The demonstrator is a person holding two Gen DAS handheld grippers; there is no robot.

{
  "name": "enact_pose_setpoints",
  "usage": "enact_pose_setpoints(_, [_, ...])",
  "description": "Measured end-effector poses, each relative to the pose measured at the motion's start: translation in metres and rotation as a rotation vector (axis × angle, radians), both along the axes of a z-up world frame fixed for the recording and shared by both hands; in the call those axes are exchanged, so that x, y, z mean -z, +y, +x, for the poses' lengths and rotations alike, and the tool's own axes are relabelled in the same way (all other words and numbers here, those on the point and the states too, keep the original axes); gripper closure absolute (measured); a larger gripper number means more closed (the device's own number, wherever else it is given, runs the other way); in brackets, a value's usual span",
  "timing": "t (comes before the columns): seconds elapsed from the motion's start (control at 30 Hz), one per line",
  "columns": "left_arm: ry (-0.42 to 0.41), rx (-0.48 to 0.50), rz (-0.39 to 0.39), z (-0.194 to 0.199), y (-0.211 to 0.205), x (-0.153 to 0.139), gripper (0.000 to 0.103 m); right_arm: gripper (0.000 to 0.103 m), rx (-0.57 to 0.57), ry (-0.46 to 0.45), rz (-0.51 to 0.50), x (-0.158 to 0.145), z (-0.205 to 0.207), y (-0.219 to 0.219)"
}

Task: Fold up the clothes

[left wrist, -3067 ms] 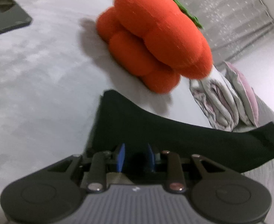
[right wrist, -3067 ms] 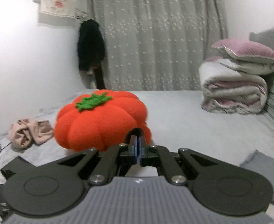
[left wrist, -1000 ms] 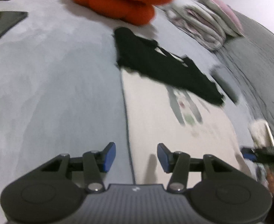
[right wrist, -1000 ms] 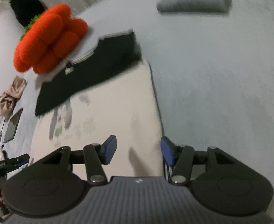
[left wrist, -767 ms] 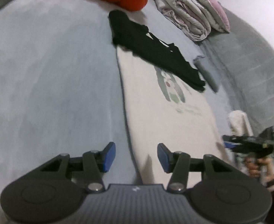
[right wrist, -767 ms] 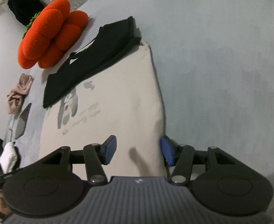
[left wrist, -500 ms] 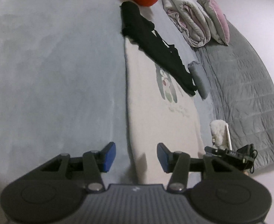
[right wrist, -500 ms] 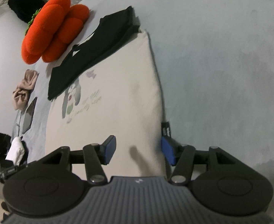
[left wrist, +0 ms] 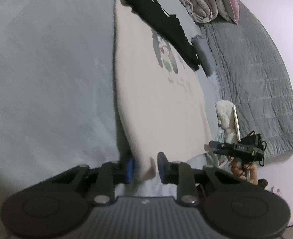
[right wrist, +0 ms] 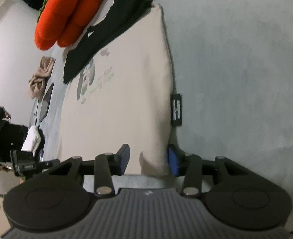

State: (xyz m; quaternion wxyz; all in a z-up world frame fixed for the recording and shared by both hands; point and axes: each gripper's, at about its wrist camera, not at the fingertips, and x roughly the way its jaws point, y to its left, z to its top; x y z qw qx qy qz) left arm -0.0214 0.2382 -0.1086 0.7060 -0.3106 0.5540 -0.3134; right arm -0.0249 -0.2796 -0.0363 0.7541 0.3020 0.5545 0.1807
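Lying flat on grey bed, cream shirt, black garment across its 12 o'clock end, left gripper and right gripper jaws spread around its near corners.

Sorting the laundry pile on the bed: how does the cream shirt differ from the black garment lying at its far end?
The cream shirt is spread flat and long, while the black garment is folded into a narrow band across its far end. The cream shirt carries a printed cartoon with lettering; the black garment looks plain but for a small white patch. The cream shirt's near corners sit between both grippers' open fingers; the black garment is untouched. Both lie on the grey bed.
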Motion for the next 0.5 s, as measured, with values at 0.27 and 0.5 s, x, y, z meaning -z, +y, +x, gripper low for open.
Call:
enact_pose_setpoints(0.27, [-0.062, 0.004, 0.053, -0.005, -0.001, -0.011, 0.095, 0.05, -0.021, -0.011, 0.001, -0.005, -0.011, -0.01])
enact_pose_setpoints(0.5, [-0.151, -0.015, 0.007, -0.009, 0.011, -0.033, 0.095, 0.048, -0.1, -0.067, -0.066, -0.013, -0.022, -0.005])
